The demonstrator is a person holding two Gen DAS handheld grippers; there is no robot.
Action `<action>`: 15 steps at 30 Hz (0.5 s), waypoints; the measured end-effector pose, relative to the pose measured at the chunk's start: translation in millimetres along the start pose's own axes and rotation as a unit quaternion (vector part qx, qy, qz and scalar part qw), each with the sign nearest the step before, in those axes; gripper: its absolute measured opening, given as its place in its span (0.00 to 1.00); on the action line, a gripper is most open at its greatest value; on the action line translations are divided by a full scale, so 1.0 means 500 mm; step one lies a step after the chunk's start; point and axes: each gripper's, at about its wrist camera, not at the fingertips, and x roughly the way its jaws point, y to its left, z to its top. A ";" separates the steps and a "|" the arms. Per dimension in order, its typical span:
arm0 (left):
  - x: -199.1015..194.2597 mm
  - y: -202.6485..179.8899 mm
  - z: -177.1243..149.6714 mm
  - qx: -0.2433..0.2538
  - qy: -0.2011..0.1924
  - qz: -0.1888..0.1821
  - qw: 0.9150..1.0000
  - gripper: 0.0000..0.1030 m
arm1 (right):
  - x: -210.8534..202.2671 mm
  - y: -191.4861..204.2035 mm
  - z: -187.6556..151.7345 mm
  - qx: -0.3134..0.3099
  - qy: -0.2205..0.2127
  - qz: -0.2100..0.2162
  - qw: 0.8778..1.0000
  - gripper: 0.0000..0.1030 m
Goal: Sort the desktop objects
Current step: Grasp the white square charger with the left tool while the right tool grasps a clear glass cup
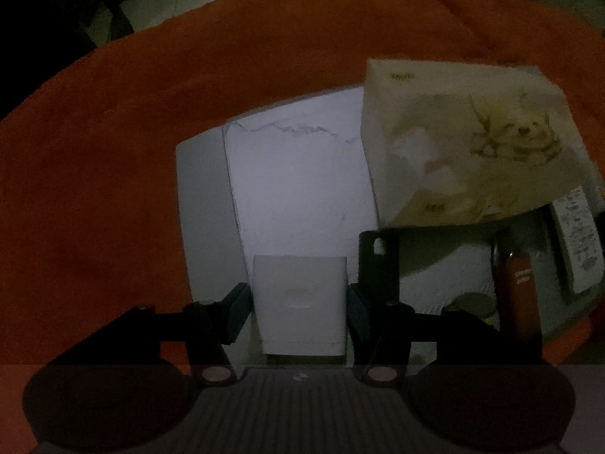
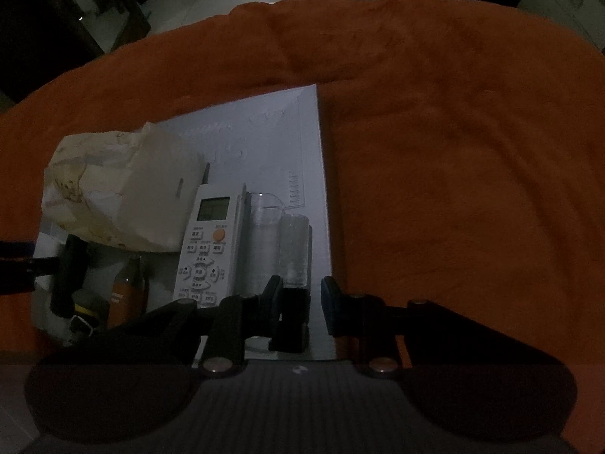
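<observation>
In the left wrist view my left gripper (image 1: 298, 308) is shut on a small white box (image 1: 298, 295), one finger against each side, over a white tray (image 1: 204, 204). A cream tissue pack (image 1: 472, 143) printed with a puppy lies at the tray's right. In the right wrist view my right gripper (image 2: 297, 299) is open and narrow around a black end piece (image 2: 293, 321) of a frosted cylinder (image 2: 295, 249). The left pad touches it and a gap shows at the right pad. A white remote (image 2: 206, 246) lies just left of it.
An orange cloth (image 1: 94, 189) covers the table around the tray (image 2: 310, 159). An orange bottle (image 1: 516, 291), the remote (image 1: 578, 238) and a black upright piece with a hole (image 1: 378, 261) crowd the tray's right part. A clear cup (image 2: 262, 227) stands beside the cylinder. The room is dim.
</observation>
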 end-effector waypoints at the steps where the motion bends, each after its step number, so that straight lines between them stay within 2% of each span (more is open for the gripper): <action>1: 0.001 0.000 -0.001 -0.001 0.003 0.002 1.000 0.50 | 0.002 0.003 0.001 -0.002 0.003 -0.002 1.000 0.25; 5: 0.010 0.000 -0.003 -0.009 0.016 0.007 1.000 0.50 | 0.012 0.013 0.005 -0.010 0.015 -0.011 1.000 0.25; 11: 0.004 0.006 -0.004 -0.022 0.021 -0.006 1.000 0.50 | 0.026 0.029 0.012 -0.022 0.034 -0.024 0.999 0.25; 15: 0.003 0.006 0.000 -0.025 0.030 -0.010 0.999 0.50 | 0.030 0.036 0.015 -0.029 0.030 -0.032 0.999 0.25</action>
